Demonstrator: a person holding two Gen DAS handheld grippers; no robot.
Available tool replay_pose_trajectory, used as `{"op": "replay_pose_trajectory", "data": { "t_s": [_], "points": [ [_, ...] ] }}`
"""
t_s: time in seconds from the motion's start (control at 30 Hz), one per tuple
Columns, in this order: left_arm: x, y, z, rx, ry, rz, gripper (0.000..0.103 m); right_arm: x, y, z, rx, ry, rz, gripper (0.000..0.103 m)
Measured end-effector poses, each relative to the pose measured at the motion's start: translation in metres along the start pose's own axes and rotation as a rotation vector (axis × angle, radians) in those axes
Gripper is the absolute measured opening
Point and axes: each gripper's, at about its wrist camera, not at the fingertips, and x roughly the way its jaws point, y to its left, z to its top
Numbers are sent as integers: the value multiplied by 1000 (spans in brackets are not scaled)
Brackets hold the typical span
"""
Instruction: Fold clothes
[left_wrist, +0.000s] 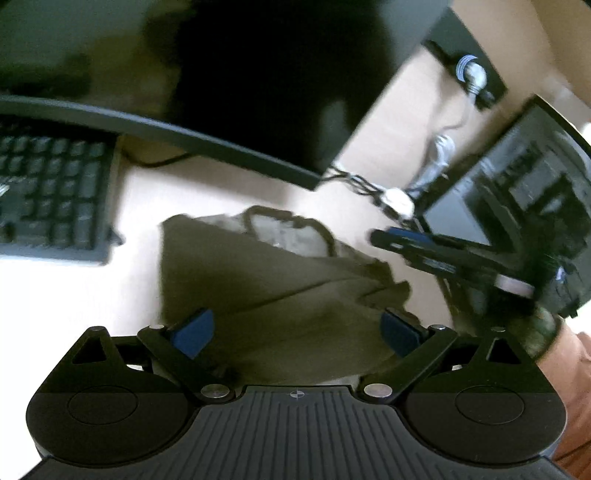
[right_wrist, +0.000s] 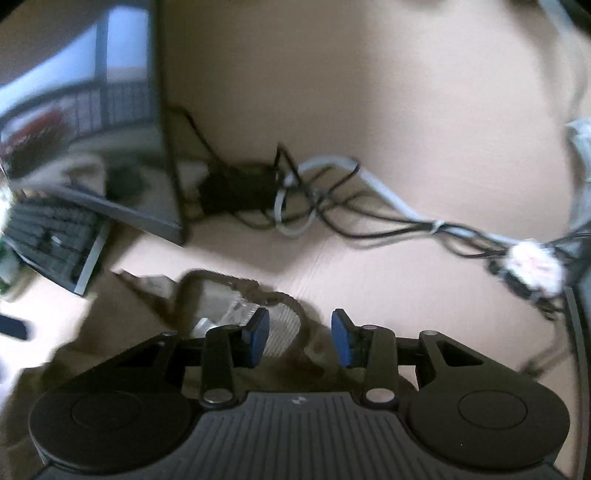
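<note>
An olive-green garment (left_wrist: 280, 288) lies partly folded on the pale desk, its neckline (left_wrist: 288, 229) toward the monitor. My left gripper (left_wrist: 297, 330) is open, its blue pads wide apart above the near part of the cloth. In the right wrist view the garment's collar (right_wrist: 243, 288) lies just ahead of my right gripper (right_wrist: 299, 338), which is open with its pads either side of the collar edge. The right gripper also shows in the left wrist view (left_wrist: 443, 254) at the garment's right side. The views are blurred.
A black monitor (left_wrist: 236, 81) stands behind the garment, with a black keyboard (left_wrist: 48, 195) at the left. A tangle of black and grey cables (right_wrist: 332, 199) with a white connector (right_wrist: 535, 269) lies at the back right. A dark device (left_wrist: 524, 192) stands at the right.
</note>
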Motion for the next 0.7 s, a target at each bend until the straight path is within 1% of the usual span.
{"op": "replay_pose_trajectory", "data": {
  "t_s": [0.07,0.17,0.2,0.23,0.27,0.37,0.4,0.47,0.53,0.6,0.63,0.67,0.7],
  "points": [
    [-13,8,-5,-22,-11,18,99,16,1,2,-12,18,5,34],
    [-33,24,-11,-71,-37,60,100,31,3,0,-28,38,5,33],
    [-38,29,-12,-88,-45,74,100,33,2,-1,-29,45,12,27],
    [-43,34,-14,-104,-52,88,100,36,2,-1,-30,51,19,24],
    [-48,39,-15,-121,-60,102,100,39,1,-1,-31,59,31,18],
    [-62,51,-19,-166,-78,139,100,41,-2,-1,-27,57,55,4],
    [-64,54,-20,-176,-80,146,100,38,-2,-1,-25,46,60,4],
    [-68,54,-22,-193,-86,158,100,12,2,-1,-37,-21,61,3],
    [-73,54,-21,-206,-99,146,99,-39,9,-4,-54,-100,94,3],
    [-80,53,-17,-201,-122,109,99,-98,13,-14,-90,-159,128,3],
    [-84,52,-14,-196,-138,82,100,-126,16,-24,-106,-171,138,3],
    [-87,51,-10,-190,-155,53,100,-150,21,-39,-117,-162,147,3],
    [-88,50,-7,-186,-168,25,100,-167,26,-56,-119,-133,157,3]
  ]
}}
